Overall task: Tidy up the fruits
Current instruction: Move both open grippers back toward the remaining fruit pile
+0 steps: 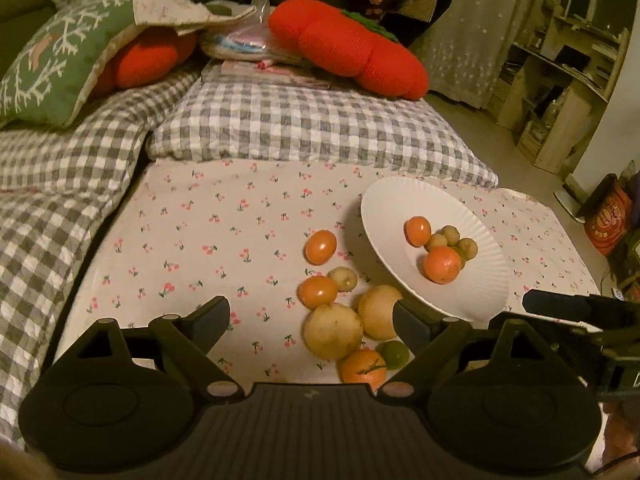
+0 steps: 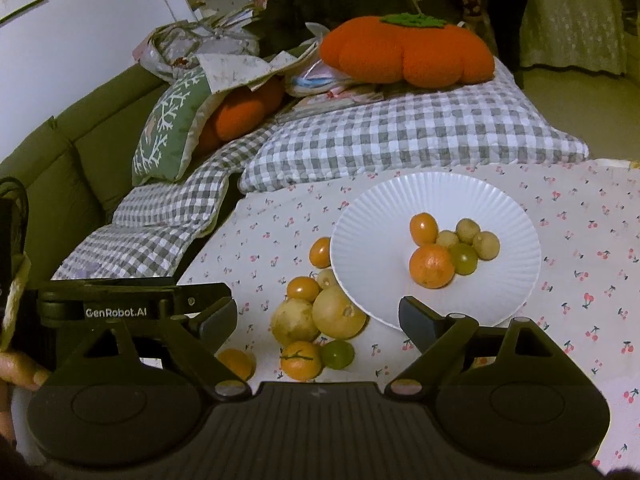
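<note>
Cherry-print cloth [image 2: 560, 240] covers the bed where I work. Both my left tongs [image 1: 312, 320] and right tongs [image 2: 320, 316] gape empty. Some fruit sits gathered on the plate [image 2: 380, 208]; the loose fruit [image 2: 320, 316] crowds its near-left rim, perhaps touching it. Open cloth lies left.

Plate [image 1: 472, 280] rim (near edge) behind finger

- A cherry-print cloth [image 2: 560, 240] covers the surface.
- A white plate [image 2: 400, 200] lies on it.
- Loose fruits [image 2: 320, 316] lie just left of the plate.
- A checked quilt [image 2: 400, 140] lies behind the plate.
</note>
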`<state>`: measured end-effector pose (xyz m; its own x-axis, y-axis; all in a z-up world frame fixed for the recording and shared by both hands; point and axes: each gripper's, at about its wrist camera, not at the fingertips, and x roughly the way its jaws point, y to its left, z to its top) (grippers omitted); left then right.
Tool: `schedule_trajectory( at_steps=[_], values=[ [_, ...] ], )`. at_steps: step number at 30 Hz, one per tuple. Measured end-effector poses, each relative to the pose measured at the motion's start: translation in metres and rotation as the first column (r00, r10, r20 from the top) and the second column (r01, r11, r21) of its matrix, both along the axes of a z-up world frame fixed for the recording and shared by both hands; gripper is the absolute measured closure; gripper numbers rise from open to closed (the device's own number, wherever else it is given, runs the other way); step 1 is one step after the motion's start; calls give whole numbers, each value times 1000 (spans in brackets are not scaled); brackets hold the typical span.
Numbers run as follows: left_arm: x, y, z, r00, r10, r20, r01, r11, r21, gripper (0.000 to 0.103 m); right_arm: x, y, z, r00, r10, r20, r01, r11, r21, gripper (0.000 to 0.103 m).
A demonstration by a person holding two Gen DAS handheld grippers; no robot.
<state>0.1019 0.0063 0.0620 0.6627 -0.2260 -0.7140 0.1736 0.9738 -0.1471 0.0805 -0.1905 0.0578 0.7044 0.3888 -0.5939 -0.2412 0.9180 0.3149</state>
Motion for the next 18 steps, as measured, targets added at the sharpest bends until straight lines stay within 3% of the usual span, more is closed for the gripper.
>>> schedule_trajectory(
  at_steps=[8, 18],
  values=[
    [3, 10, -7, 998, 18, -62, -22, 998, -65, 21, -2, 17, -8, 997, 72, -17, -73, 996, -57, 17],
    [-1, 29, -22, 991, 52, -123, -61, 996, -70, 21, -9, 41, -18, 986, 165, -30, -167, 970, -176, 19]
  ],
)
